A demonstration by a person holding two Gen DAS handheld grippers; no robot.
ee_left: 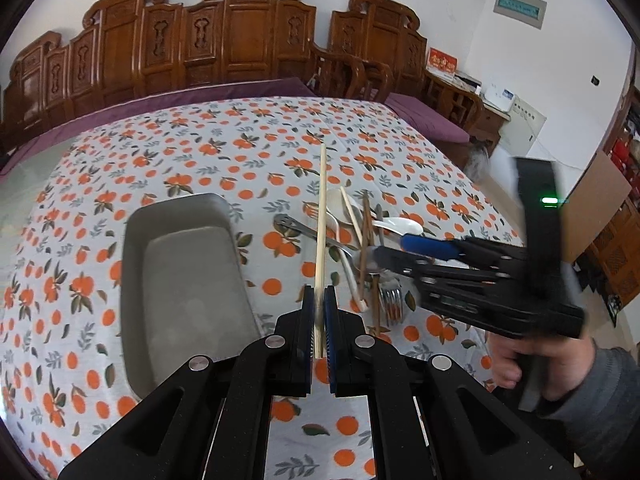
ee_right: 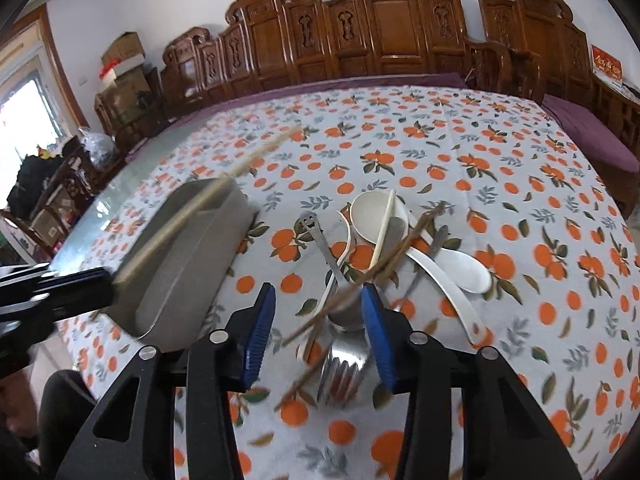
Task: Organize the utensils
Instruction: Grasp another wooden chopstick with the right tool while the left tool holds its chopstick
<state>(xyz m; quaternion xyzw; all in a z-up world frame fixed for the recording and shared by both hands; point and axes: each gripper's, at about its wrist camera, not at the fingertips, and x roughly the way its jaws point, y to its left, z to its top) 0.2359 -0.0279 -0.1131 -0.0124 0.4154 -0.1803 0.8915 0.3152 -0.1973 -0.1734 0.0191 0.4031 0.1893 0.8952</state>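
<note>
**Pale chopstick pinched on the left, utensil pile under the right**

The left hand-held gripper (ee_left: 319,300) has its blue-padded fingers pressed together on a pale wooden chopstick (ee_left: 321,216), which runs forward from the pads and slopes up over the worktop (ee_left: 160,148), a surface covered by a white cloth printed with oranges and leaves. Just to the left of this gripper sits a grey rectangular metal tray (ee_left: 180,264) with rounded corners; in the right wrist view the same chopstick (ee_right: 224,184) crosses above the tray (ee_right: 192,256), motion-blurred.

The right hand-held gripper (ee_right: 318,312) is spread wide, its blue pads (ee_right: 260,332) standing on either side of the near end of the utensil pile without gripping anything. Between them show the tines of a steel fork (ee_right: 340,376) and two dark brown chopsticks (ee_right: 372,268) lying crossed over the heap (both blurred). Farther on lie two white ceramic soup spoons (ee_right: 460,272), one with a second pale chopstick (ee_right: 384,228) resting across its bowl, and a steel spoon with a smiling face cut into its handle end (ee_right: 308,222).

In the left wrist view the right gripper (ee_left: 384,256) reaches in from the right over that pile, held by a hand (ee_left: 532,364) in a grey sleeve. Carved wooden chairs (ee_left: 248,36) stand behind the worktop.
</note>
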